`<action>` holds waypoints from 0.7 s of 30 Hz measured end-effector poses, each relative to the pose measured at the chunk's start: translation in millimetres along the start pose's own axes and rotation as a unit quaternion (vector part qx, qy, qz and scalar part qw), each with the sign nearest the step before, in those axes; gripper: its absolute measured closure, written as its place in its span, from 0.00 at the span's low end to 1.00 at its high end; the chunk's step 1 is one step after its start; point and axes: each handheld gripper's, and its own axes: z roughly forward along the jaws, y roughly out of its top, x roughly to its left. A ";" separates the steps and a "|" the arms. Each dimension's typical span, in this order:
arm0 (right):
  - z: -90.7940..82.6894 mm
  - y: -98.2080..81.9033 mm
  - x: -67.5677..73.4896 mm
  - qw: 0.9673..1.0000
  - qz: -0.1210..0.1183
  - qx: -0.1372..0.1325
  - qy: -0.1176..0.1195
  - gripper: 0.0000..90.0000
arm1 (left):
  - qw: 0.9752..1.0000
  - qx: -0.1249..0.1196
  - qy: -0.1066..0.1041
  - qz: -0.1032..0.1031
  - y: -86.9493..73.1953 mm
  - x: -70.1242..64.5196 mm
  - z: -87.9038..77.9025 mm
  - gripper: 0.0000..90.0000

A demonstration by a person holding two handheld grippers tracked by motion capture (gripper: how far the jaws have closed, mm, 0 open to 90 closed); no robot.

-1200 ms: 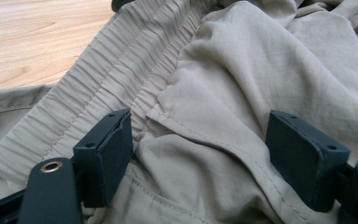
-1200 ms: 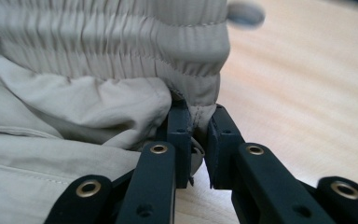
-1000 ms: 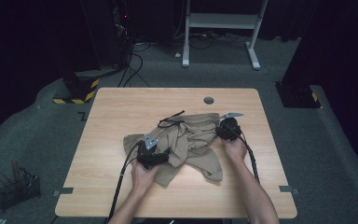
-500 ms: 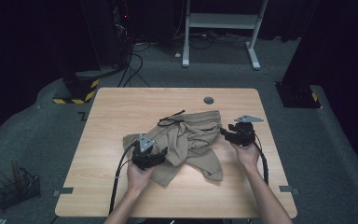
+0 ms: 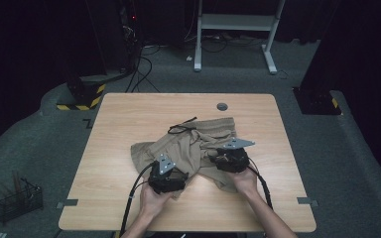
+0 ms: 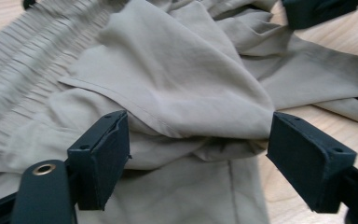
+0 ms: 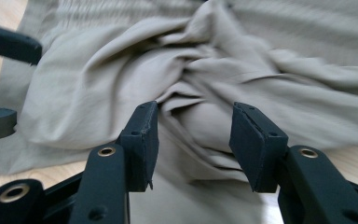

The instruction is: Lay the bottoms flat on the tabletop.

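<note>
The shorts [image 5: 193,144] lie crumpled mid-table [image 5: 129,119]: thin, soft khaki cloth in deep folds, with a ribbed elastic waistband and a dark drawcord [image 5: 181,126] looping off the far edge. My left gripper [image 6: 198,154] has just been opening; its jaws stand wide, a raised fold between them, unpinched. My right gripper [image 7: 193,140] is parted too, over a bunched ridge. Blur smears the waistband ribs, and my grippers hide the near hem from above.

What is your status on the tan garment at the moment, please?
Left tongs open, cloth fold between, unpinched. Right tongs open, just widened, over a crease. Tan garment crumpled on table, black drawstring loose. Nothing blocking.
</note>
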 end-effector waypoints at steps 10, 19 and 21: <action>22.9 -6.0 12.3 0.999 -0.034 0.039 -0.006 0.77 | 0.999 0.003 0.032 0.009 3.9 -5.8 10.8 0.33; 29.3 -17.5 7.7 0.998 -0.034 0.061 0.000 0.96 | 0.998 0.015 0.041 0.050 30.5 13.9 14.8 0.89; 26.6 -18.7 8.0 0.997 -0.039 0.061 -0.001 0.97 | 0.998 0.015 0.046 0.050 39.8 23.0 13.1 0.93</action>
